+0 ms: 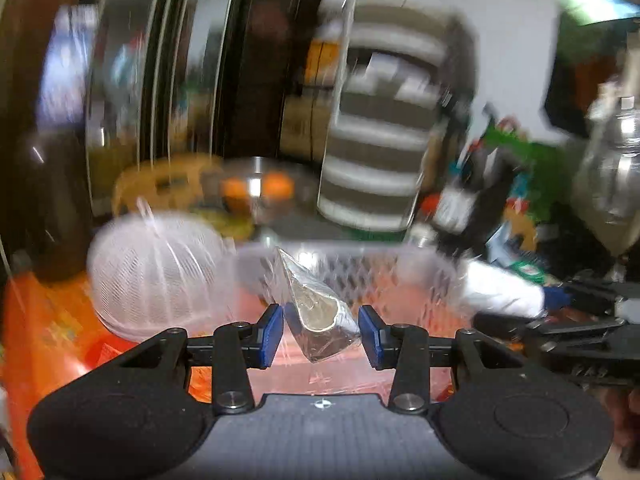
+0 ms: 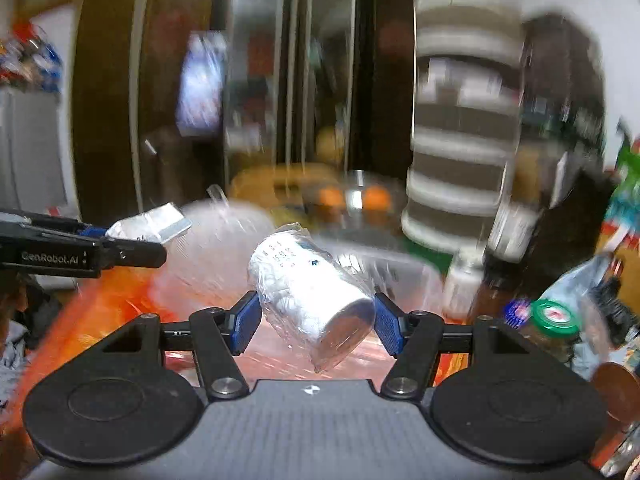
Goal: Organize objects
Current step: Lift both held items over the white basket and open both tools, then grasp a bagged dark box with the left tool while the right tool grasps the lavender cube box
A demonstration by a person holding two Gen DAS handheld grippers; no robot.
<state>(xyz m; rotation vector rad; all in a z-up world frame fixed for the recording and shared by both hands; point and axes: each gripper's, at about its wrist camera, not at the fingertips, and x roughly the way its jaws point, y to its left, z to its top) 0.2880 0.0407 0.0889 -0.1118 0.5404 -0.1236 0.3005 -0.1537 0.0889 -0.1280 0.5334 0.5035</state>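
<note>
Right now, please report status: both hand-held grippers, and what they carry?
Left hand-held gripper shut on wrapped pack. Right hand-held gripper shut on wrapped white can. White basket ahead; view blurred.

- My right gripper (image 2: 316, 318) has its blue pads clamped on a white cylinder wrapped in clear plastic (image 2: 310, 294), tilted with its flat end toward me.
- To the left, my left gripper (image 2: 160, 246) carries a silvery wrapped packet (image 2: 154, 222).
- Below lies a blurred orange surface (image 2: 100, 308).
- Near right stands a green-lidded jar (image 2: 554, 314).
</note>
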